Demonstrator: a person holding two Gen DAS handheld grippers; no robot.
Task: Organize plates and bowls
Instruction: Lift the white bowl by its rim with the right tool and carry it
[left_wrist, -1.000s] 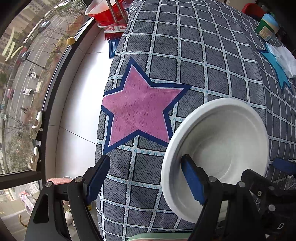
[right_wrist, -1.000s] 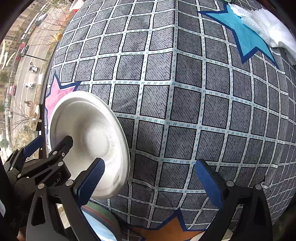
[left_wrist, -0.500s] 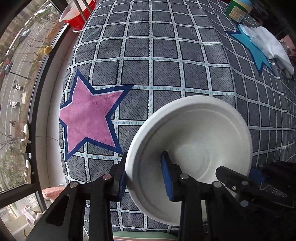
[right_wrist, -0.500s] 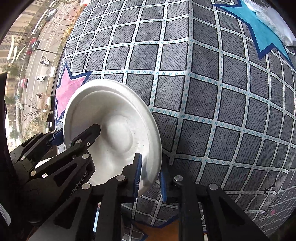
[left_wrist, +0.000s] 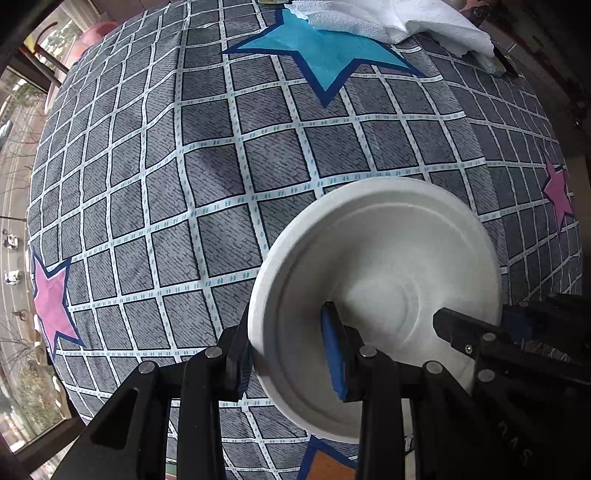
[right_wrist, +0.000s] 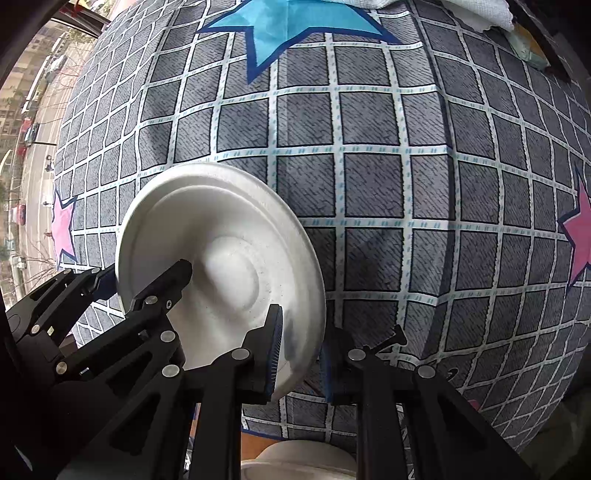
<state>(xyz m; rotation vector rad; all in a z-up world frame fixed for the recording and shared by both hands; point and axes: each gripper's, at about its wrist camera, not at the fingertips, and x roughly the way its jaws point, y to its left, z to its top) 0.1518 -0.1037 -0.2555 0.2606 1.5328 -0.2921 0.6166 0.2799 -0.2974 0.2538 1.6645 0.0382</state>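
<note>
A white paper bowl is held above the grey checked tablecloth. My left gripper is shut on its near-left rim, one finger inside, one outside. My right gripper is shut on the opposite rim; the same bowl shows in the right wrist view tilted. The right gripper's fingers reach in from the right in the left wrist view. Another white bowl shows below at the bottom edge of the right wrist view.
A white cloth lies at the table's far side by a blue star. A window with a street below runs along the left. The table's right edge drops off.
Both grippers have carried the bowl away from the window side toward the table's middle. The pink star has slid far to the left, and the blue star and white cloth are closer.
</note>
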